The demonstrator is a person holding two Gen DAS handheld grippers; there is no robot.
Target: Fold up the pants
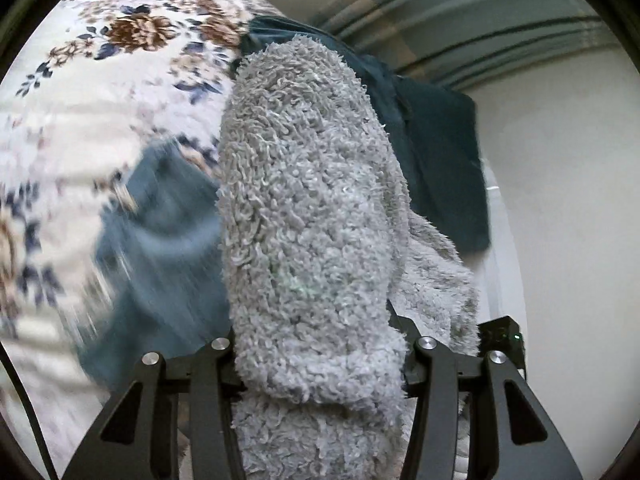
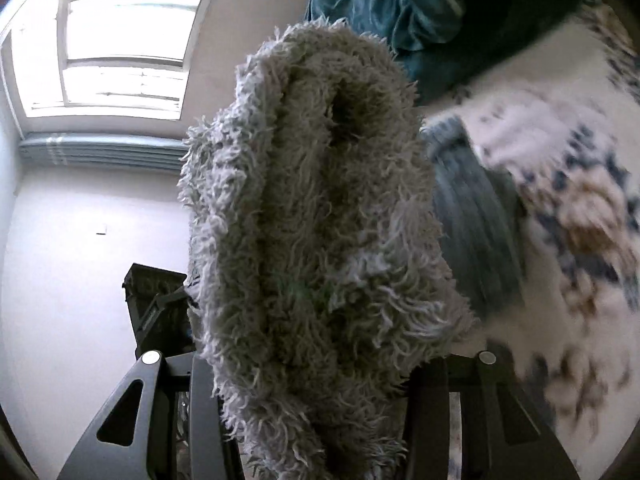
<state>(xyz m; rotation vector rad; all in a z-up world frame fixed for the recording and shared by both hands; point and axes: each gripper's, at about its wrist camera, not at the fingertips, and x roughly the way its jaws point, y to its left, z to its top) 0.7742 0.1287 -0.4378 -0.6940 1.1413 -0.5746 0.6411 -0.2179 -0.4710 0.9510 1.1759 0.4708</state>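
Pants (image 1: 312, 208): grey fleece, shaggy, teal outer cloth showing behind. Bedspread (image 1: 80, 92) beside pants: white, brown and navy flower print. Wall (image 2: 80, 240) beside pants: plain white. Gripper arms: black.

Daylit, moderately bright. Overexposed window (image 2: 120, 44) at far left of right wrist view; fleecy fabric (image 2: 316, 208) before it backlit, folds in deep shadow. Evenly lit, sharp fleece in left wrist view. Heavy motion blur across floral bedspread (image 1: 80, 128) and blue cloth (image 1: 160, 248). Fisheye bending and dark corners throughout.
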